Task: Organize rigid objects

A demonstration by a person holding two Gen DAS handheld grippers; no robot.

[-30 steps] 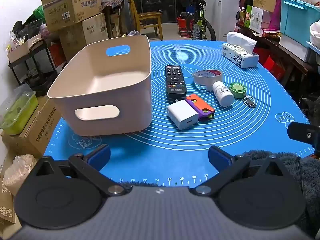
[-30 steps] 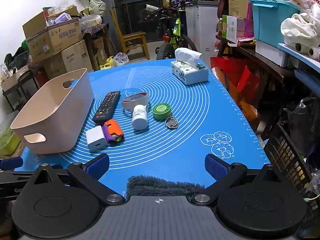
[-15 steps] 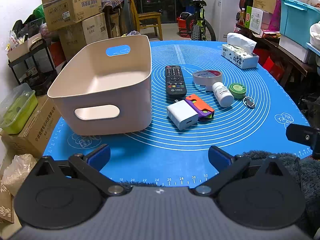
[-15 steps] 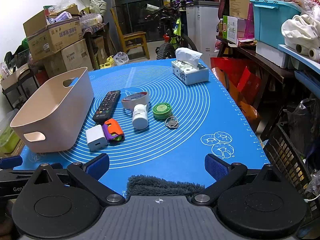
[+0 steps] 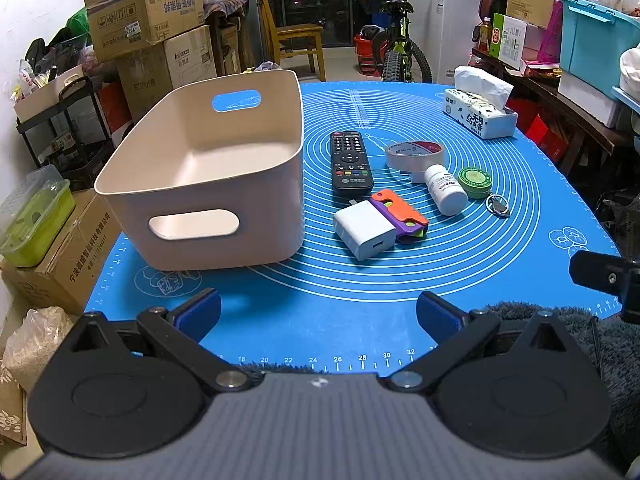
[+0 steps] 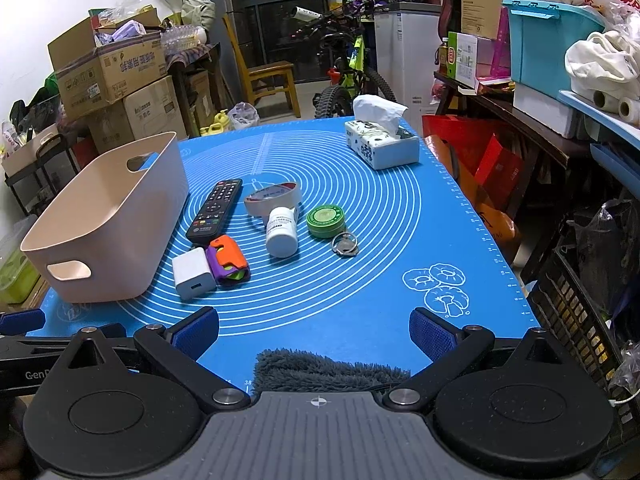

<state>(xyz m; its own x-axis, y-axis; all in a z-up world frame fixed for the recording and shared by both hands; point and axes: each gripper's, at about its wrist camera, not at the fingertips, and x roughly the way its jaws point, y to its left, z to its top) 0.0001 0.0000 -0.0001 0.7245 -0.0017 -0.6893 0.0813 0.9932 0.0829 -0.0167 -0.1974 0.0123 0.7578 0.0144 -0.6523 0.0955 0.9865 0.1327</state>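
An empty beige bin point(image 5: 208, 176) point(image 6: 108, 224) stands on the left of the blue mat point(image 5: 400, 280). To its right lie a black remote point(image 5: 351, 162) point(image 6: 215, 210), a tape roll point(image 5: 415, 155) point(image 6: 272, 198), a white pill bottle point(image 5: 445, 189) point(image 6: 281, 231), a green tin point(image 5: 475, 182) point(image 6: 326, 221), a key ring point(image 5: 497, 204) point(image 6: 344, 245), a white charger point(image 5: 365, 235) point(image 6: 193, 273) and an orange-purple toy point(image 5: 400, 216) point(image 6: 228, 260). My left gripper point(image 5: 318, 314) and right gripper point(image 6: 314, 330) both hang open at the mat's near edge, holding nothing.
A tissue box point(image 5: 478, 114) point(image 6: 382, 142) sits at the mat's far right. Grey fluffy cloth point(image 6: 328, 370) lies at the near edge. Cardboard boxes point(image 5: 144, 12), a chair point(image 5: 296, 36), a bicycle point(image 5: 392, 48) and shelves with teal bins point(image 6: 548, 48) ring the table.
The right gripper's view has shifted slightly forward and up. No object on the mat has moved, and both grippers stay open.
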